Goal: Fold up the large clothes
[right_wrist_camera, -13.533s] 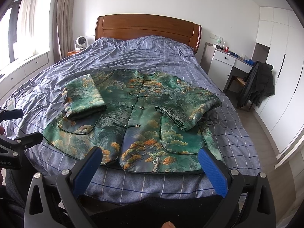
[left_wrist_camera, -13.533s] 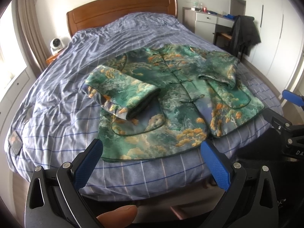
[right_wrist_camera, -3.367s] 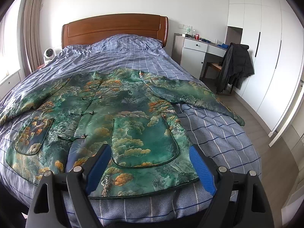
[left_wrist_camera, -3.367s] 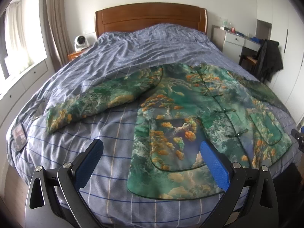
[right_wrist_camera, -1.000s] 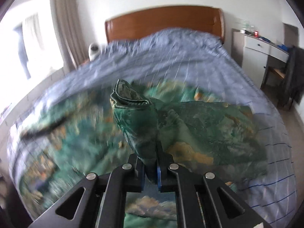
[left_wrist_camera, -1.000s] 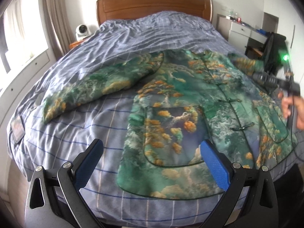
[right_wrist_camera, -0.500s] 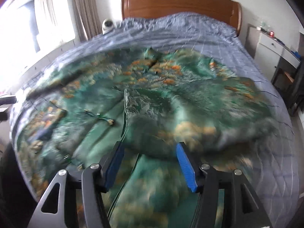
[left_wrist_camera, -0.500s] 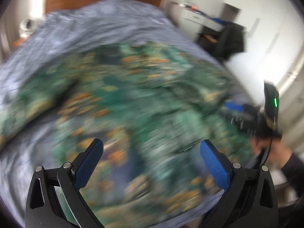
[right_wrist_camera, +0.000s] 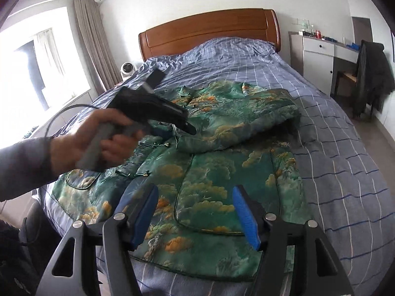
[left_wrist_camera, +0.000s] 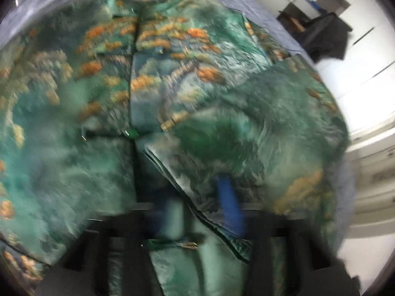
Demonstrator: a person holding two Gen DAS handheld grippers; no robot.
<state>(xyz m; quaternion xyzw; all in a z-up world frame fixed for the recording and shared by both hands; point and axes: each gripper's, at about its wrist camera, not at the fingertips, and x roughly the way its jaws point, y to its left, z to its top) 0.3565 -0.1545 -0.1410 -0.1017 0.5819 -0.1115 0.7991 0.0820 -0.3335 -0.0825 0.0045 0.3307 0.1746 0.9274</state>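
A green jacket [right_wrist_camera: 209, 192] with orange tree patterns lies face up on the bed. Its right sleeve [right_wrist_camera: 246, 120] is folded across the chest. In the right wrist view a person's hand [right_wrist_camera: 81, 145] holds my left gripper [right_wrist_camera: 191, 130], whose tips meet at the sleeve's cuff near the front buttons. The left wrist view is blurred, with the cuff edge [left_wrist_camera: 197, 212] between the blue fingers [left_wrist_camera: 229, 204] of my left gripper [left_wrist_camera: 200, 207]. My right gripper [right_wrist_camera: 192, 188] hovers over the jacket's lower hem, its jaws opening with nothing between them.
The bed's blue checked cover [right_wrist_camera: 333, 148] runs back to a wooden headboard [right_wrist_camera: 209, 29]. A white desk [right_wrist_camera: 318, 59] and a chair with a dark coat [right_wrist_camera: 372, 74] stand at the right. A small fan [right_wrist_camera: 128, 69] and a window are at the left.
My right gripper let go of the sleeve, which now lies folded over the chest, and drew back toward the hem. My left gripper swung right, dipped down and closed at the cuff.
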